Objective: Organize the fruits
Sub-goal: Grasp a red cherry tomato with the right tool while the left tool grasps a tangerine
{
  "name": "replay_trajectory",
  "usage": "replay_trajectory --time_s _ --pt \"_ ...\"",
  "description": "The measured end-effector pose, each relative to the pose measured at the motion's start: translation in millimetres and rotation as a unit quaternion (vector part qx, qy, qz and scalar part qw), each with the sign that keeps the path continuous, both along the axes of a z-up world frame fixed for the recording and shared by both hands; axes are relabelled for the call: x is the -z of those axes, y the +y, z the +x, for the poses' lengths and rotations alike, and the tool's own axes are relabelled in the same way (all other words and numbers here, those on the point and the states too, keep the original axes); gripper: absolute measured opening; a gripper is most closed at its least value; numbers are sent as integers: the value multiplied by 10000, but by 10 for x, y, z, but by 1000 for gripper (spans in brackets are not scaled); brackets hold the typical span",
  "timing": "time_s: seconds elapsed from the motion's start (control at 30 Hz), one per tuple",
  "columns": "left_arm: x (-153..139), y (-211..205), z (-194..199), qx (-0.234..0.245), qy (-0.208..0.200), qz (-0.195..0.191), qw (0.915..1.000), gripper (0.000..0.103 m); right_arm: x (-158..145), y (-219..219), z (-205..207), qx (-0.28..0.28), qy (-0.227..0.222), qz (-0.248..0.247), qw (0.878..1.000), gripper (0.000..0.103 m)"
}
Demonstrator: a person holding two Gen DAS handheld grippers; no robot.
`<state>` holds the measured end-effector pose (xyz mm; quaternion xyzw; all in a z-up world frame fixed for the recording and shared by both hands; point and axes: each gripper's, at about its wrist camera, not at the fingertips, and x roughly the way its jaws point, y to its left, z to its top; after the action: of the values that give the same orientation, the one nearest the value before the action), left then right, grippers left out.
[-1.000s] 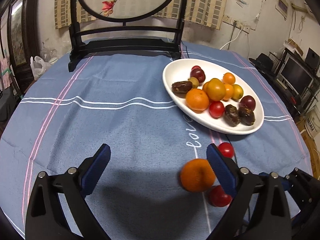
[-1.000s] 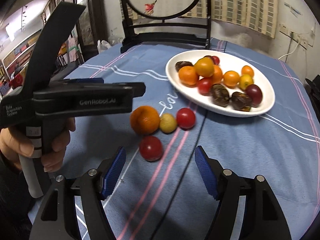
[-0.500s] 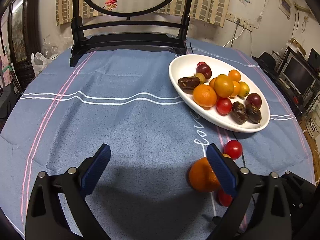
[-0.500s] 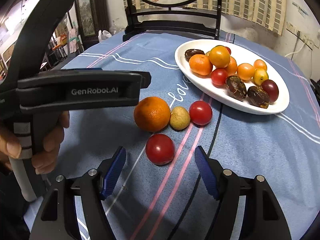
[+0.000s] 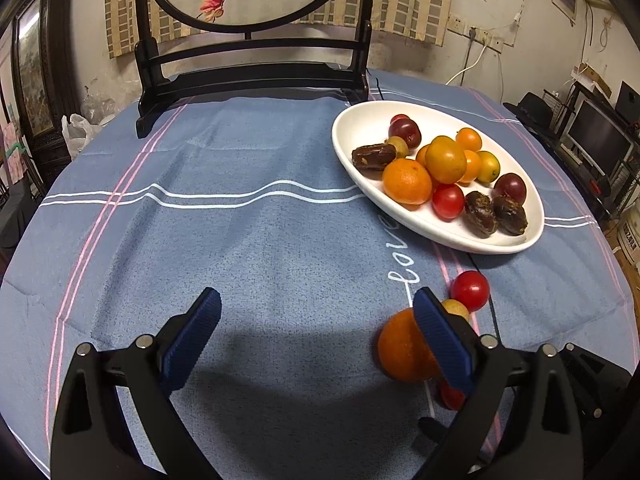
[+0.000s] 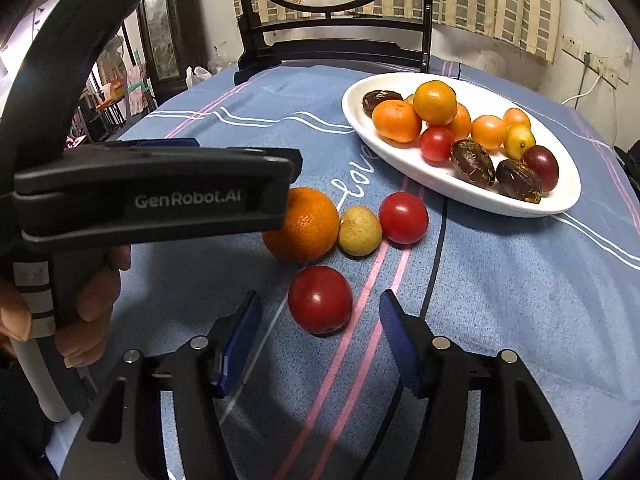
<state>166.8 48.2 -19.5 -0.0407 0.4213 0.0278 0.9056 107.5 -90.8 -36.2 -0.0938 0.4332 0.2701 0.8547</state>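
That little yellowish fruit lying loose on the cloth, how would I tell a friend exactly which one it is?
Start at the white oval plate of fruit on the blue tablecloth. Just in front of it four fruits lie loose on the cloth. The small yellowish fruit is wedged between the big orange and a red tomato, dull and speckled, the smallest of the four.

We are in a lived-in home, in what looks like a dining or sitting room. The round surface (image 5: pixel 248 240) wears a blue striped cloth, with a white oval dish (image 5: pixel 436 228) of fruit on it. Behind stands a dark wooden screen (image 5: pixel 248 20) painted with a flower, against a scuffed wall with striped curtains (image 6: pixel 500 4), sockets, and monitors (image 5: pixel 596 140) alongside.
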Motion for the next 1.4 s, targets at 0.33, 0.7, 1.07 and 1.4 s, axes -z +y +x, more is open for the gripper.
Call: replay_trajectory --time_s 0.33,0.7,1.07,1.4 --pt "22 -9 10 20 21 48 10000 94 -45 -30 4 -70 -154 -4 9999 30" --pt "30 -22 7 55 4 28 10000 95 -188 -453 165 546 -222 256 9979 30" --pt "42 -341 -67 842 -36 215 9962 95 -171 -588 265 905 -198 215 9955 30" --pt "147 -431 -58 1010 39 269 9945 85 -206 -718 322 1135 -179 311 9929 30"
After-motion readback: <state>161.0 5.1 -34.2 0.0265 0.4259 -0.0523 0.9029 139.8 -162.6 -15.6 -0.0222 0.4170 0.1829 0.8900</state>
